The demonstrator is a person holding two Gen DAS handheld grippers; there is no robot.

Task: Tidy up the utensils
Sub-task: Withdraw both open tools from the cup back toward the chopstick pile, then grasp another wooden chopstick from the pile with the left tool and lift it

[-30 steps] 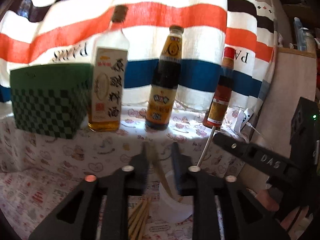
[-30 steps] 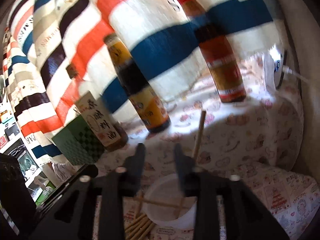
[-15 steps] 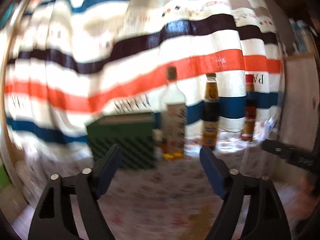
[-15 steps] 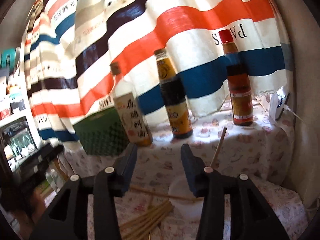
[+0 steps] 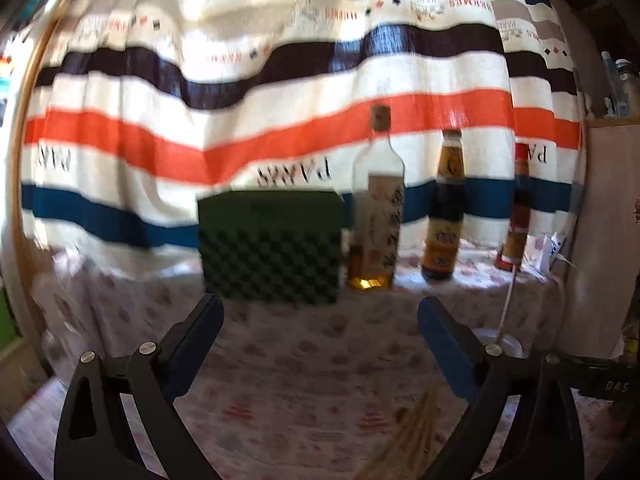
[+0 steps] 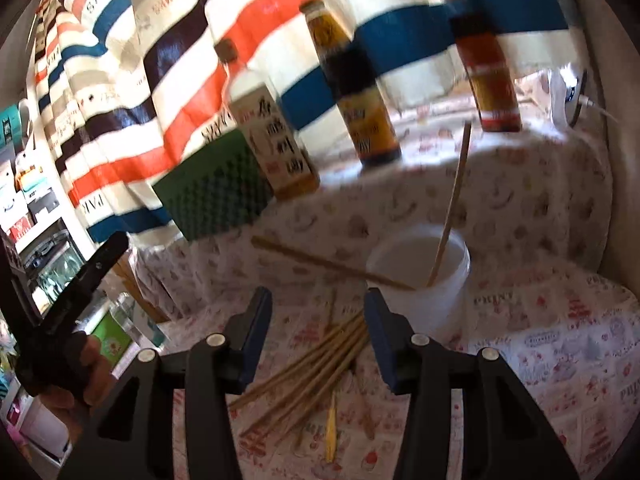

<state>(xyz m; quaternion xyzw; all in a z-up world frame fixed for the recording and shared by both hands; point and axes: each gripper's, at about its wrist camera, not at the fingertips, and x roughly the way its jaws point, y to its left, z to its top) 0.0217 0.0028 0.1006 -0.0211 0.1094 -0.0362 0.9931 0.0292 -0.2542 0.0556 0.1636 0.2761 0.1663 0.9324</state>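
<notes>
The striped curtain [image 5: 280, 128] carries mirrored "PARIS" at centre frame. "DAS" marks the black gripper [image 5: 612, 386] at lower right. The desk's patterned cloth [image 6: 560, 320] reads "PRINT". The bottle label's [image 6: 276, 140] Chinese characters are unreadable.

Curtain [image 5: 280, 136]: white with orange, navy, blue, grey stripes. Box [image 5: 272, 248]: green checkered. Surface [image 6: 560, 344] cloth: white, red-pink prints. Cup [image 6: 424, 276]: white. Chopsticks [image 6: 312, 372]: tan. Claw pads [image 6: 256, 332]: blue.

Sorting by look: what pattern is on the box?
Green checks on the box, clearest in the right wrist view.
</notes>
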